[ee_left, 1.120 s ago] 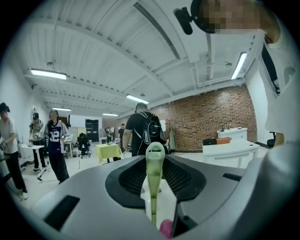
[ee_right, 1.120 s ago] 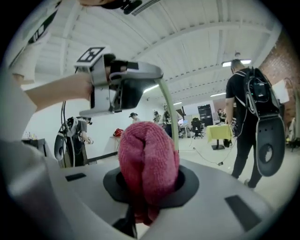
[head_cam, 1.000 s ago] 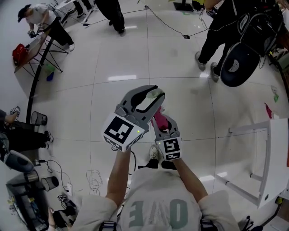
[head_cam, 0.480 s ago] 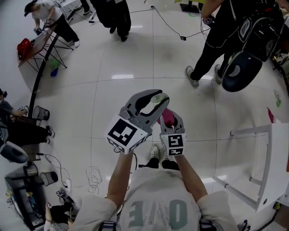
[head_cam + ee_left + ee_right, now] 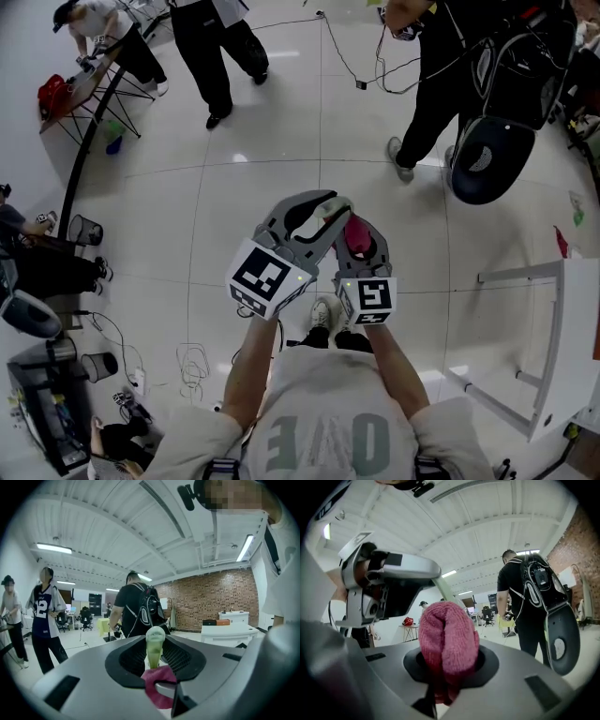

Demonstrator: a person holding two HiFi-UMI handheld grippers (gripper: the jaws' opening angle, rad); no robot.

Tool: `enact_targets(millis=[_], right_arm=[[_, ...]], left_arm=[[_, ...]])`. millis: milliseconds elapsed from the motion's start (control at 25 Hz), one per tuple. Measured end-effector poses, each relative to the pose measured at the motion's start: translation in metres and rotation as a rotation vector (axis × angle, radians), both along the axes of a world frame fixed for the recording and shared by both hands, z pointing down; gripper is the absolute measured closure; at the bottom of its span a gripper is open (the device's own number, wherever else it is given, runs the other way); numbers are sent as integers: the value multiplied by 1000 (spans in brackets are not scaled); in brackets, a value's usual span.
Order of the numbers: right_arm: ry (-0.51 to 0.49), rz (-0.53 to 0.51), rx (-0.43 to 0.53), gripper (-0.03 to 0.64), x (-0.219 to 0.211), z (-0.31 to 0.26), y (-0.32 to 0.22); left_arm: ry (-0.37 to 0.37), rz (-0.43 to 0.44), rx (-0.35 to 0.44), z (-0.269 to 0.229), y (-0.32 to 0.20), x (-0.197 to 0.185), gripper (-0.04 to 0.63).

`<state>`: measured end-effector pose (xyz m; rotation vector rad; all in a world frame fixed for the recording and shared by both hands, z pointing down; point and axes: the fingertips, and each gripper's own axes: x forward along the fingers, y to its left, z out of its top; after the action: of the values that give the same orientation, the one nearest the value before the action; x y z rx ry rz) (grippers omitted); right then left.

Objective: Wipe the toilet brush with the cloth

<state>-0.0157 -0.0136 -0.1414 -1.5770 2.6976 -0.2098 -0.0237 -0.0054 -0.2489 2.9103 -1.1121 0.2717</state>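
Both grippers are held up in the air in front of the person, over a white tiled floor. My left gripper [image 5: 323, 208] is shut on the pale green toilet brush [image 5: 155, 644], whose stem stands upright between the jaws. My right gripper [image 5: 357, 234] is shut on a bunched pink cloth [image 5: 447, 644]. In the head view the cloth [image 5: 356, 232] sits just right of the left gripper's tips. In the left gripper view the cloth [image 5: 159, 686] lies low, right below the brush stem. The right gripper view has the left gripper [image 5: 384, 583] close at upper left, with the green stem [image 5: 443, 588] behind the cloth.
Several people stand around the far side of the room, one with a black backpack [image 5: 511, 66]. A white table frame [image 5: 553, 328] is at the right. Wire bins [image 5: 82, 230] and loose cables [image 5: 192, 366] lie on the floor at the left.
My right gripper has risen with the cloth, from below the left gripper's jaws to beside their tips. The left gripper has barely shifted. People in the background have walked on.
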Motion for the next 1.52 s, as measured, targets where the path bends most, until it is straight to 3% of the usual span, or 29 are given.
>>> enact_targets(millis=[240, 400, 640, 960, 1160, 1400, 1520], right_arm=[[-62, -36, 95, 548, -7, -45, 9], [-54, -79, 156, 548, -18, -63, 14], [-68, -129, 169, 548, -20, -66, 19], [-107, -186, 167, 548, -25, -73, 19], [-8, -159, 171, 548, -6, -73, 24], [95, -32, 135, 548, 46, -73, 6], [115, 13, 112, 548, 64, -70, 1]], left_arm=[[-24, -2, 7, 2, -3, 1, 483], [-14, -5, -7, 5, -5, -3, 483], [13, -6, -18, 7, -5, -3, 483], [107, -20, -21, 1, -8, -10, 483], [137, -108, 11, -1, -17, -35, 483], [204, -305, 154, -2, -25, -91, 483], [210, -373, 181, 4, -18, -108, 483]])
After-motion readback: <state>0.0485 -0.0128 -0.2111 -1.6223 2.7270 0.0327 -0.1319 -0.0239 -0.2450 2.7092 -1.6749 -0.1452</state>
